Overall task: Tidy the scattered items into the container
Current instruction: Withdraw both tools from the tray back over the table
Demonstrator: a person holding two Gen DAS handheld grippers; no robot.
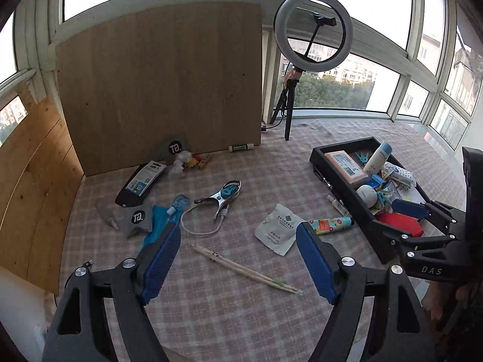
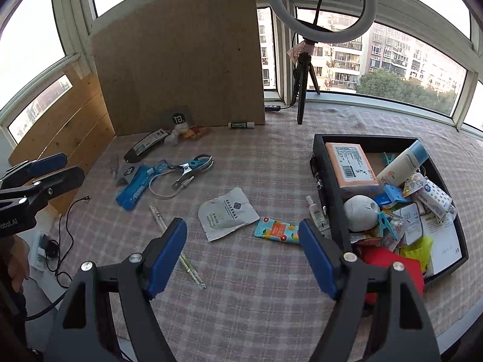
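Left wrist view: left gripper (image 1: 238, 256) is hovering with jaws apart and empty above chopsticks (image 1: 244, 268); tray (image 1: 347, 187) is sitting at right (crowded). Right wrist view: right gripper (image 2: 243, 253) is gaping, empty, beside tube (image 2: 276, 230).

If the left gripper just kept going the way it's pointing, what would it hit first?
Probably the chopsticks lying on the checked cloth, which cross the gap between the open left gripper fingers. Nothing stands in between, though depth is hard to judge; it might touch bare cloth first.
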